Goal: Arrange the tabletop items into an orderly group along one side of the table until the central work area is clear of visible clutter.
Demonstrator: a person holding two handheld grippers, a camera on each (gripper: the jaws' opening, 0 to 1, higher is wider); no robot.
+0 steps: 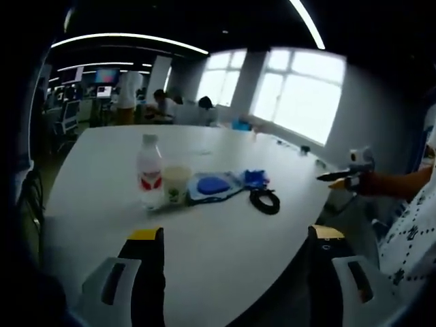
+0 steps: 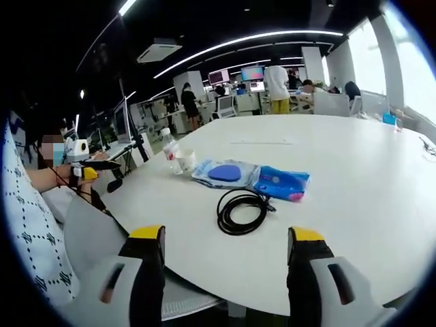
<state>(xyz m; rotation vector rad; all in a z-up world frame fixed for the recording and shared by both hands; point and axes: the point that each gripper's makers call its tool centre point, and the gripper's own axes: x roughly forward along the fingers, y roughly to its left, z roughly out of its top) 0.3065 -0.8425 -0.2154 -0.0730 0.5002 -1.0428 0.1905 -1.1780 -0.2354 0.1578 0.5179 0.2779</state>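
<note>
On the white table [image 1: 225, 259] stand a clear water bottle [image 1: 149, 170] with a red label and a pale paper cup [image 1: 176, 184], touching side by side. Right of them lie a flat blue packet [image 1: 212, 185], a smaller blue pouch [image 1: 255, 178] and a coiled black cable [image 1: 264, 200]. My left gripper [image 1: 236, 233] hangs open over the near table edge, short of them. My right gripper [image 2: 226, 233] is open just before the cable [image 2: 242, 211]; beyond lie the packet [image 2: 228, 172], pouch [image 2: 281, 184], cup [image 2: 185, 161] and bottle [image 2: 168, 150].
The right gripper [image 1: 351, 176] shows off the table's right edge, the left gripper [image 2: 85, 167] past its left edge, each in a person's hand. A grey chair seat [image 2: 88, 231] sits by the table. Desks, monitors and people [image 2: 276, 85] stand far behind.
</note>
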